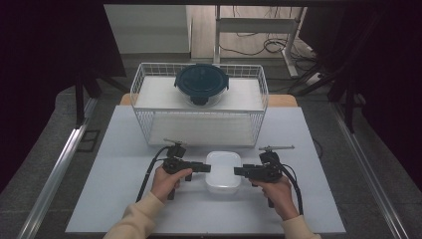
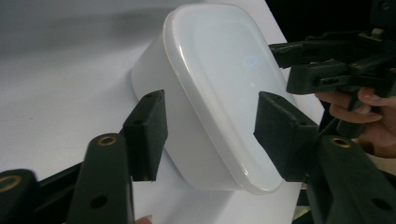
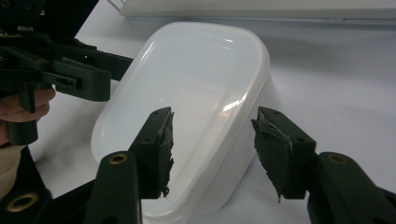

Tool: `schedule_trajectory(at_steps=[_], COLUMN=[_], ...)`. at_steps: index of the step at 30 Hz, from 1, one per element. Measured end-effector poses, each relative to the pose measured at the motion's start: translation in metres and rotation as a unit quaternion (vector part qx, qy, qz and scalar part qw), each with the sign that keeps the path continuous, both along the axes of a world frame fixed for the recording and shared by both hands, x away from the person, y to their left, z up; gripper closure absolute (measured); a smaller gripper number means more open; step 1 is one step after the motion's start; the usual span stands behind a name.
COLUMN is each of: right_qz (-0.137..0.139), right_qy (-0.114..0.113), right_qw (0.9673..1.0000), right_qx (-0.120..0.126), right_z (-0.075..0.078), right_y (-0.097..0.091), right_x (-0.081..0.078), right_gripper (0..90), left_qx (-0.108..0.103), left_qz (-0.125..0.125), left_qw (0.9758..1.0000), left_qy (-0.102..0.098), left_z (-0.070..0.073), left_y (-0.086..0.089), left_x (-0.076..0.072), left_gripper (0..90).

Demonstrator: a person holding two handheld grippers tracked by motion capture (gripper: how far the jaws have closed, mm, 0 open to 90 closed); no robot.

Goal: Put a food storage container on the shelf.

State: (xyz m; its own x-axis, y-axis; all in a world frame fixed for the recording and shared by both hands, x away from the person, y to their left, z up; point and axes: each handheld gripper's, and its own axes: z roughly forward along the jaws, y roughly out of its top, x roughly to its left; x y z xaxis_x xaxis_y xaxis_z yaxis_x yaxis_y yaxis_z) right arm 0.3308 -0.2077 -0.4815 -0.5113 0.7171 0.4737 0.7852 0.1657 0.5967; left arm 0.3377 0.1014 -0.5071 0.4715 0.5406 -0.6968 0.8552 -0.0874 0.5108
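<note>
A white rectangular lidded container [image 1: 223,172] [image 2: 219,70] [image 3: 187,70] sits on the white tabletop between both hands. My left gripper [image 1: 206,168] [image 2: 212,102] comes at its left end. One jaw stands beside the wall and the other over the lid, with gaps showing, so it is open. My right gripper [image 1: 238,172] [image 3: 213,119] straddles the right end in the same way, one worn pad above the lid and one beside the wall, also open. The other hand's gripper shows across the container in each gripper view.
A white wire basket [image 1: 144,84] stands behind the container and holds a round glass container with a dark blue lid [image 1: 201,82]. The white tabletop [image 1: 114,199] has free room left, right and in front. Dark floor and a desk frame lie beyond.
</note>
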Motion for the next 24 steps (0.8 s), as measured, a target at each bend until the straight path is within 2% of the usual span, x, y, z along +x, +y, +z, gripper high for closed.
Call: schedule_trajectory(at_steps=[1, 2, 5, 8, 11, 17, 24], right_qz=[-0.001, -0.001, -0.002, -0.003, -0.007, -0.018, -0.014], right_qy=[0.008, 0.008, 0.021, 0.032, 0.047, 0.075, 0.073], right_qw=[0.9999, 0.9999, 0.9995, 0.9991, 0.9981, 0.994, 0.9924], right_qx=[0.009, 0.009, 0.022, 0.026, 0.039, 0.078, 0.098], right_z=[-0.001, -0.001, -0.003, -0.005, -0.007, -0.009, -0.004], right_y=[-0.001, -0.001, -0.003, -0.004, -0.006, -0.015, -0.021], right_x=[0.001, 0.001, 0.002, 0.002, 0.004, 0.003, -0.006], right_gripper=[50.1, 50.1, 54.2, 58.2, 61.5, 68.7, 75.6], left_qx=[0.0, 0.002, -0.01, -0.002, -0.007, -0.01, -0.022], left_qz=[-0.003, -0.006, -0.012, -0.008, -0.004, 0.0, 0.001], left_qw=[1.0, 1.0, 0.9998, 0.9999, 0.9999, 0.9998, 0.9997], left_qy=[-0.001, -0.003, 0.009, 0.01, 0.014, 0.016, 0.008], left_z=[-0.001, -0.001, -0.003, -0.004, -0.004, -0.001, 0.006], left_y=[0.0, 0.0, -0.001, -0.002, -0.001, 0.001, 0.005], left_x=[0.0, 0.0, 0.0, -0.001, -0.001, -0.005, -0.015], left_gripper=[49.6, 49.6, 56.1, 59.7, 62.4, 67.5, 74.9])
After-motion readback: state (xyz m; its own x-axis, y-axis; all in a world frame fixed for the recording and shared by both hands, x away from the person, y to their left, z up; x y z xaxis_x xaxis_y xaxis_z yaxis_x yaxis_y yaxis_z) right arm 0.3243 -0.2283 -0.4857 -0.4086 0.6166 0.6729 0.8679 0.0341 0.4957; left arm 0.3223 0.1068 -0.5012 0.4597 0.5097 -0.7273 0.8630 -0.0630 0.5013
